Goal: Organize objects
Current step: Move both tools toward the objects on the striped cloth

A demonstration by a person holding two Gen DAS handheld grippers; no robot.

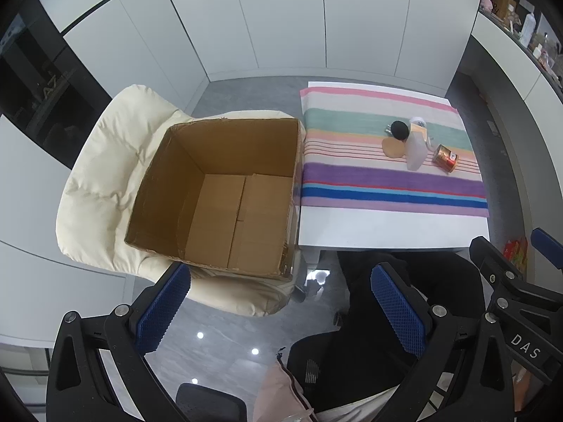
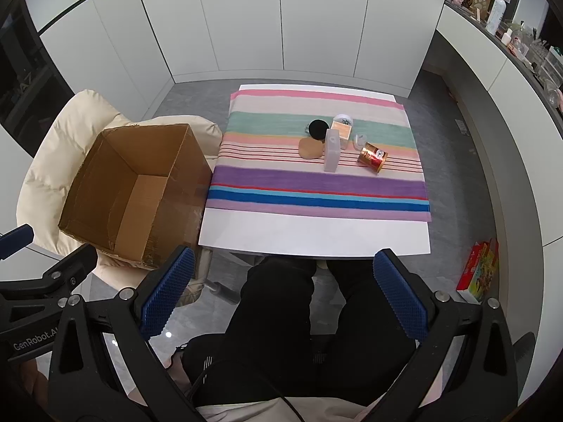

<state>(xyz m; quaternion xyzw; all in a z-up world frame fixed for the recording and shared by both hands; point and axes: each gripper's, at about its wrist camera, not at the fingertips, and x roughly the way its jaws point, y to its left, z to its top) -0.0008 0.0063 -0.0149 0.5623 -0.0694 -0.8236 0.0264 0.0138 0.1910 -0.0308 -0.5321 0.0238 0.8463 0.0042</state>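
Two grippers, left [image 1: 281, 313] and right [image 2: 285, 299], hover with fingers spread wide and holding nothing. Cardboard box [image 2: 133, 193], open-topped, sits on a cream chair [image 2: 45, 161] at 9 o'clock of the white worktop [image 2: 313, 232]. On the striped cloth [image 2: 316, 183] cluster a tipped red can [image 2: 372, 157], translucent container [image 2: 332, 153], black round object [image 2: 317, 129], tan disc [image 2: 310, 148] and white-lidded jar [image 2: 343, 125], well apart from both grippers.
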